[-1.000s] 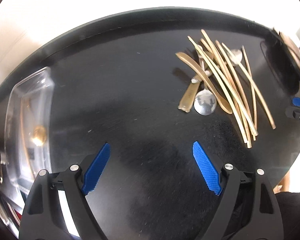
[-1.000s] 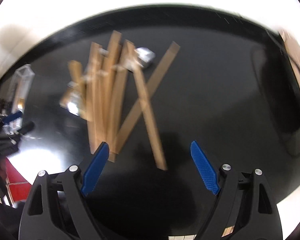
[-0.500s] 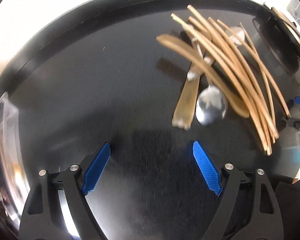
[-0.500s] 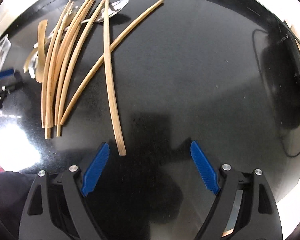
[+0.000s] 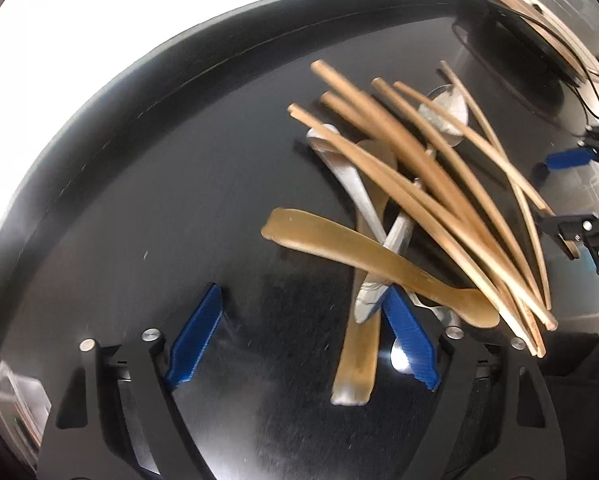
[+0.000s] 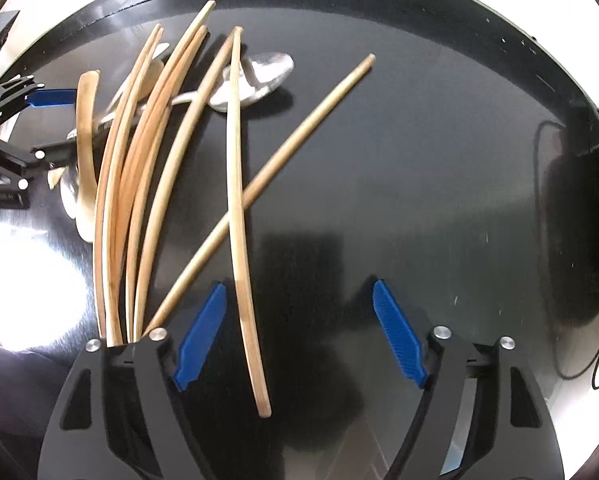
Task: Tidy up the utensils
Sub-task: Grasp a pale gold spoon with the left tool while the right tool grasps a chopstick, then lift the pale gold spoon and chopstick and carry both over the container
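Loosely heaped, the utensils (image 6: pixel 147 152) lie on the black tabletop (image 6: pixel 399 160): wooden chopsticks (image 5: pixel 439 184) fanned over metal spoons (image 5: pixel 351 176) and flat wooden spatulas (image 5: pixel 363 252). At the heap's right edge the right claw (image 6: pixel 299 332) is closing around one pale chopstick (image 6: pixel 239 216), pads not yet on it, while the left claw (image 5: pixel 303 336), also closing and empty, hovers by the handles at the left. Picking has evidently just begun; next each claw must pinch a single piece and lift it without dragging its neighbours.

The right gripper (image 6: pixel 299 332) points down at the black table (image 6: pixel 419 160), jaws closing around one wooden chopstick (image 6: pixel 239 216) without touching it.
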